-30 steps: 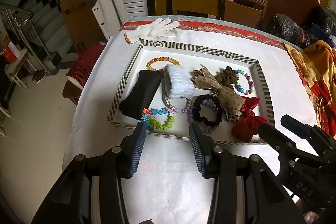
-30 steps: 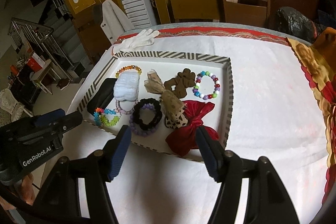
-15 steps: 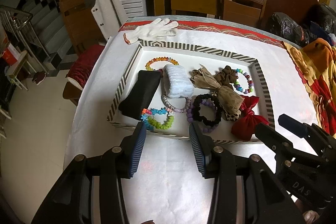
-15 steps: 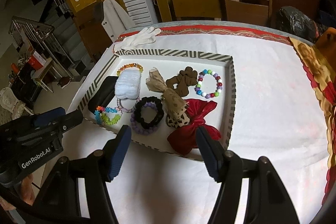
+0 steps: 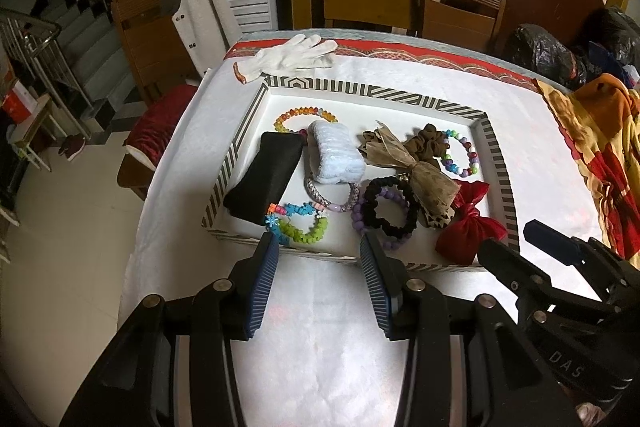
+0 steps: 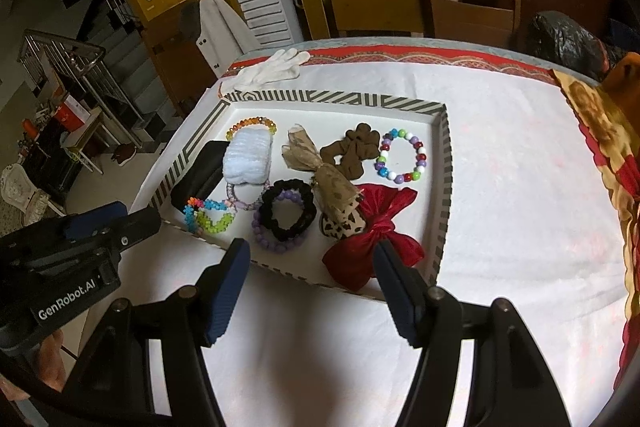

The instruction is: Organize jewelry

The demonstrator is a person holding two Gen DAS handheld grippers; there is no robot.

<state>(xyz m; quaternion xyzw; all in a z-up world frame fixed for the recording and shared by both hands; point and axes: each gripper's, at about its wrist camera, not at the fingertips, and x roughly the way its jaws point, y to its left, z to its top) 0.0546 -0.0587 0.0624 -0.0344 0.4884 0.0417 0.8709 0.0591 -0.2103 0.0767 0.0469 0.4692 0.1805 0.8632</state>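
A striped-rim white tray point(image 5: 362, 89) point(image 6: 442, 163) on the white tablecloth holds several bracelets and hair ties. Among them are a black pouch point(image 5: 266, 179), a white fluffy band point(image 5: 336, 153), a green and blue bead bracelet point(image 5: 300, 223), a black scrunchie point(image 5: 390, 205) on purple beads, a brown bow point(image 5: 416, 163), a red bow point(image 5: 468, 227) point(image 6: 372, 231) and a multicolour bead bracelet point(image 6: 402, 157). My left gripper point(image 5: 318, 247) is open and empty at the tray's near rim. My right gripper point(image 6: 312, 255) is open and empty, its right finger over the red bow.
A white glove point(image 5: 294, 59) lies beyond the tray. An orange and red cloth point(image 5: 596, 147) covers the table's right side. Wooden chairs point(image 5: 460, 7) and black bags point(image 5: 548, 55) stand behind. The table's left edge drops to the floor.
Both grippers have drifted slightly; the tray sits a little higher and nearer in the right wrist view. Nothing was grasped or moved.
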